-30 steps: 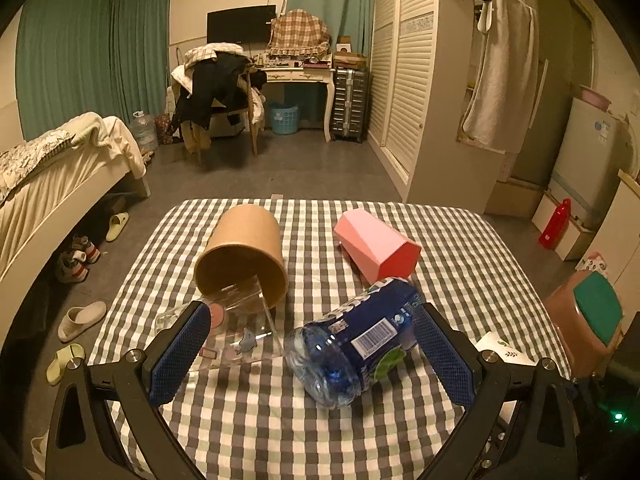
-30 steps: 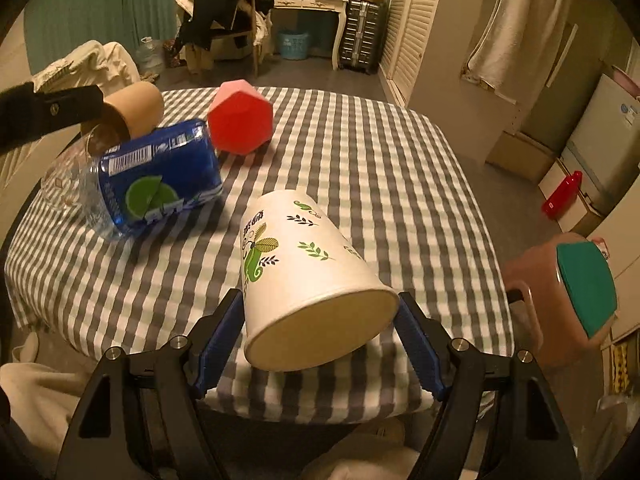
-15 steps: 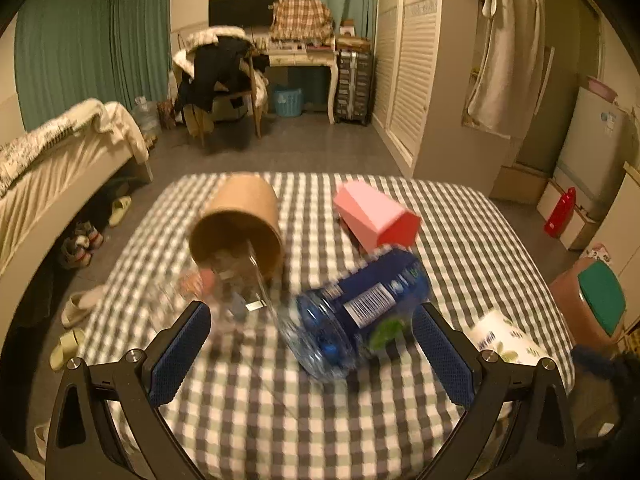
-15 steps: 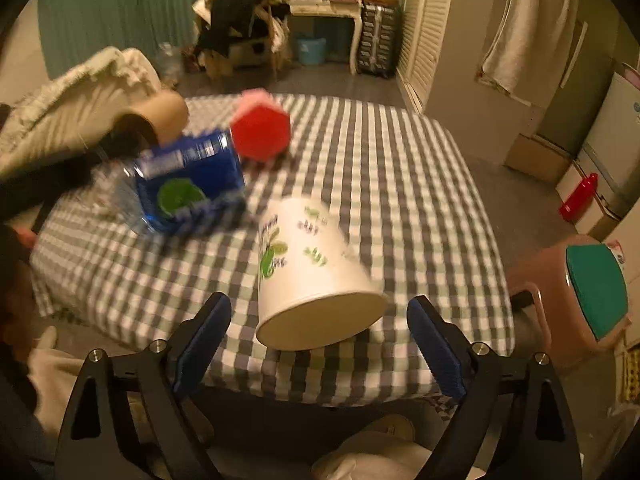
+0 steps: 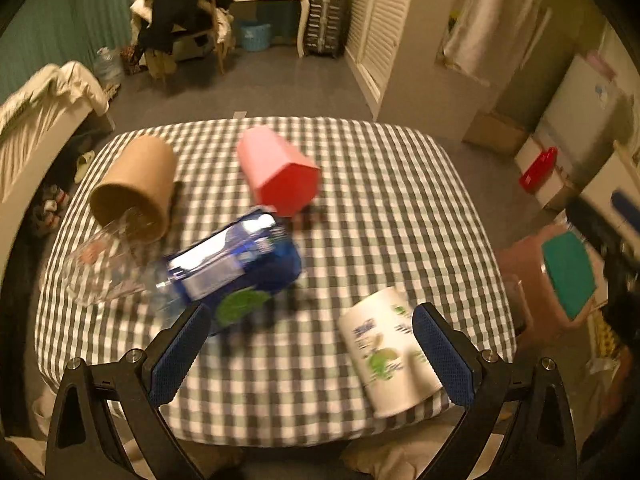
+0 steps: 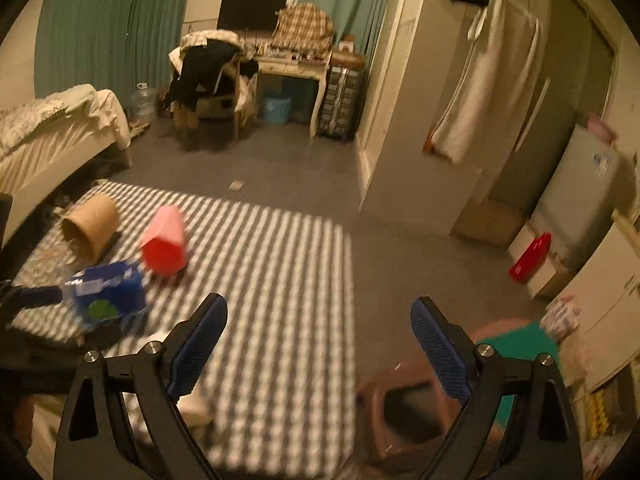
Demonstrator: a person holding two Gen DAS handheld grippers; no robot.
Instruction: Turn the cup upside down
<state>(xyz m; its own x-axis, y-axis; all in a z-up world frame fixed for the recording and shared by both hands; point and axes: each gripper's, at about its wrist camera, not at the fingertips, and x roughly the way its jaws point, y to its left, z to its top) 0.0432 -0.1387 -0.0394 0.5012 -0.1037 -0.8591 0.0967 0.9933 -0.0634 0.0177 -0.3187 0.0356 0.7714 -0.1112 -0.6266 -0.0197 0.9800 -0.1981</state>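
A white paper cup with green leaf print (image 5: pixel 390 356) lies on its side near the front right edge of the checked table (image 5: pixel 380 208). My left gripper (image 5: pixel 312 354) is open and empty above the table's front edge, its right finger next to the cup. My right gripper (image 6: pixel 318 344) is open and empty, off to the right over the table's edge; only a white sliver of the cup (image 6: pixel 160 337) shows behind its left finger. A brown paper cup (image 5: pixel 134 188), a pink cup (image 5: pixel 280 176) and a clear glass (image 5: pixel 100 270) also lie on their sides.
A blue plastic bottle (image 5: pixel 236 268) lies on the table between the glass and the white cup. A brown bin with a green lid (image 5: pixel 560 276) stands on the floor right of the table. A bed (image 6: pixel 52 132) is at the left.
Both grippers have pulled back and risen. The right gripper let go of the white cup and swung right. The left gripper moved right, and the white cup now lies by its right finger.
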